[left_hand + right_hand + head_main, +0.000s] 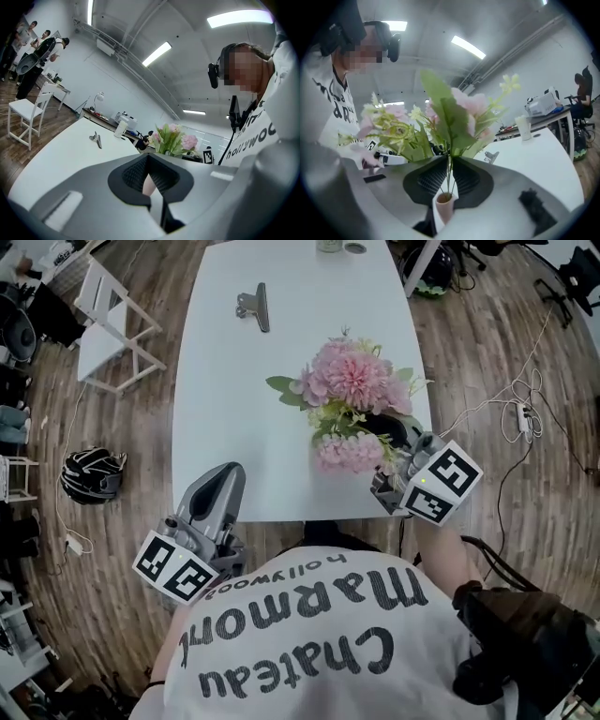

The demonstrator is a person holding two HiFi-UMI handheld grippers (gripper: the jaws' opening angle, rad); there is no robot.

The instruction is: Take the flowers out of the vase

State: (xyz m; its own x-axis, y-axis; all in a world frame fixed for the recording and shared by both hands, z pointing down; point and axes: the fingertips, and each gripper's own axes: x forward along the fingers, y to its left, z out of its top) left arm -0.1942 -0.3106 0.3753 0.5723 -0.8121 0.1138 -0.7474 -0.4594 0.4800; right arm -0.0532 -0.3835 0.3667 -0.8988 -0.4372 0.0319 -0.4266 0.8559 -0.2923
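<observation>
- Flowers (352, 390) stand in the pink vase (444, 206) near the white table's (225, 409) front edge.
- Right gripper (449, 171) pinches their stems just above the vase mouth.
- Left gripper's (151, 173) fingers sit together, empty.

The flowers (349, 390) are sitting in the vase (444, 206). They are pink, with pale yellow bits and green leaves, and they are spreading out wide. The vase is small and pink, and it is standing up straight. Both are sitting near the right edge of the white table (225, 409).
</observation>
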